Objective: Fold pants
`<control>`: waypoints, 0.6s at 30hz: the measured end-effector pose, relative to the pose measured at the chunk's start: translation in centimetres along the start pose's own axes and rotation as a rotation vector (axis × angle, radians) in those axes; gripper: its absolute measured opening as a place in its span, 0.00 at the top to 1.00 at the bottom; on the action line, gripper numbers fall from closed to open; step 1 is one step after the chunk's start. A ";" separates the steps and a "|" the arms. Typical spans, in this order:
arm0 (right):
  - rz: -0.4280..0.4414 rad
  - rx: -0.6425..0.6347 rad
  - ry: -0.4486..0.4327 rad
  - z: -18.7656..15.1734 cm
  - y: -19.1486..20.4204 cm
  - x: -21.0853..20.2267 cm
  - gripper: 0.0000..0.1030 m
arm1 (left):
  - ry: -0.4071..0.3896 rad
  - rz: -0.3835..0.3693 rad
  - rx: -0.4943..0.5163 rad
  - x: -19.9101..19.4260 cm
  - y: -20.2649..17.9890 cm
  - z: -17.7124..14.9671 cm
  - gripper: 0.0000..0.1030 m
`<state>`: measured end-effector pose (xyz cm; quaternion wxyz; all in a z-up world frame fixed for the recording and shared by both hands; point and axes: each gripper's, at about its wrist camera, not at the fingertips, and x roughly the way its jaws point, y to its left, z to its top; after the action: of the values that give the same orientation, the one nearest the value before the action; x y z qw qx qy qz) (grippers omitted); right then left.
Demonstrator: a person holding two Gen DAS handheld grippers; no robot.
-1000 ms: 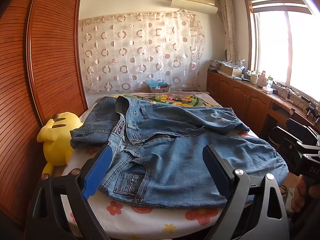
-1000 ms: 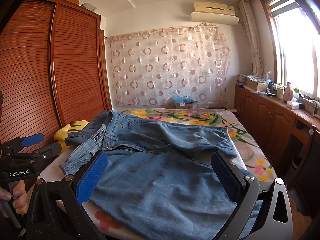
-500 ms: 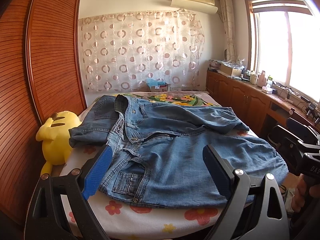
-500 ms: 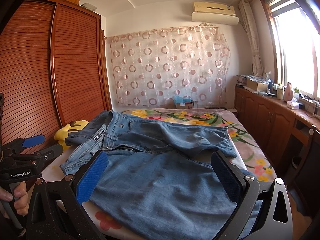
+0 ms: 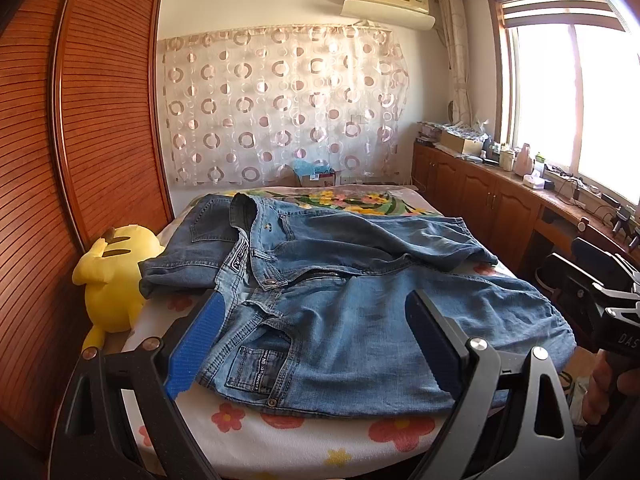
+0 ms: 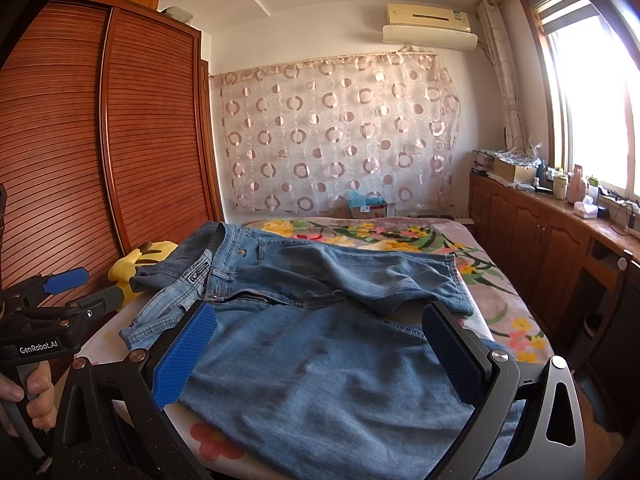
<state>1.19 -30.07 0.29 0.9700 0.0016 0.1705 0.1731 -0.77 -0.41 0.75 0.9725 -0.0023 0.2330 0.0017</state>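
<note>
A pair of blue jeans (image 5: pixel 328 300) lies spread across the bed, waistband to the left, legs running right; it also shows in the right wrist view (image 6: pixel 320 344). One leg is bunched over the other. My left gripper (image 5: pixel 312 336) is open and empty, held above the near waistband and pocket. My right gripper (image 6: pixel 320 352) is open and empty, above the near leg. Each gripper's body shows at the edge of the other's view, the right one (image 5: pixel 600 308) and the left one (image 6: pixel 48 316).
The bed (image 5: pixel 304 440) has a floral sheet. A yellow plush toy (image 5: pixel 116 280) lies at its left edge by the slatted wooden wardrobe (image 5: pixel 92 140). Wooden cabinets (image 5: pixel 492 204) with clutter run along the right under the window. A box (image 6: pixel 366 208) stands by the curtain.
Both grippers stay open and nearly still; the left wrist view has shifted very slightly. The jeans have not moved.
</note>
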 end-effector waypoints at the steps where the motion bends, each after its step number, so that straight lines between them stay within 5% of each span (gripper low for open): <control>1: 0.001 -0.001 0.001 0.0 0.0 0.0 0.00 | 0.000 -0.001 0.000 0.0 0.0 0.0 0.10; 18: 0.004 -0.002 0.000 0.0 0.1 -0.1 0.00 | 0.000 -0.002 0.000 0.0 0.0 0.1 0.10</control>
<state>1.07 -30.00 0.37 0.9697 0.0010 0.1702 0.1752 -0.67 -0.42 0.85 0.9725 -0.0027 0.2329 0.0009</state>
